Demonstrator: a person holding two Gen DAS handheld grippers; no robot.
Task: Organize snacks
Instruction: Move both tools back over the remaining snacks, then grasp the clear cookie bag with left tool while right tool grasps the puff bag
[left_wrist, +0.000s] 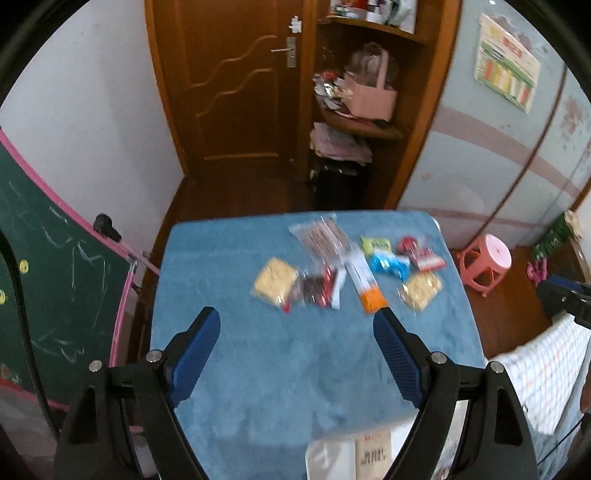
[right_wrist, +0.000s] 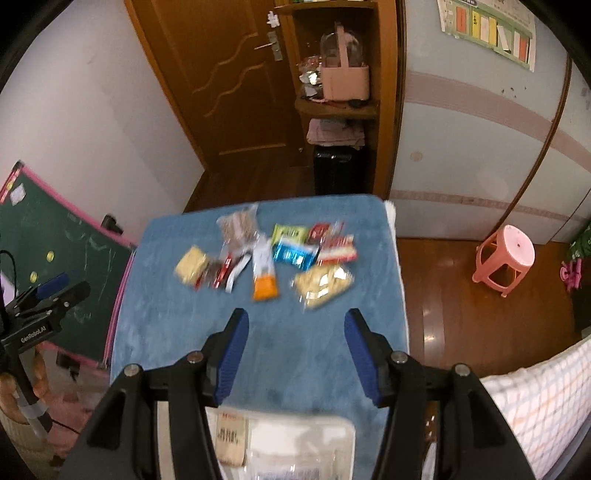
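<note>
Several snack packets lie scattered on the far half of a blue cloth-covered table. Among them are a yellow cracker pack, a long orange-ended packet, a blue packet, a second yellow pack and a clear bag. The right wrist view shows the orange-ended packet, the blue packet and a yellow pack. A clear plastic container sits at the near edge. My left gripper and right gripper are open, empty, above the near part of the table.
A green chalkboard with pink frame leans left of the table. A pink stool stands on the wooden floor to the right. A checked cloth is near right. A wooden door and shelves are behind.
</note>
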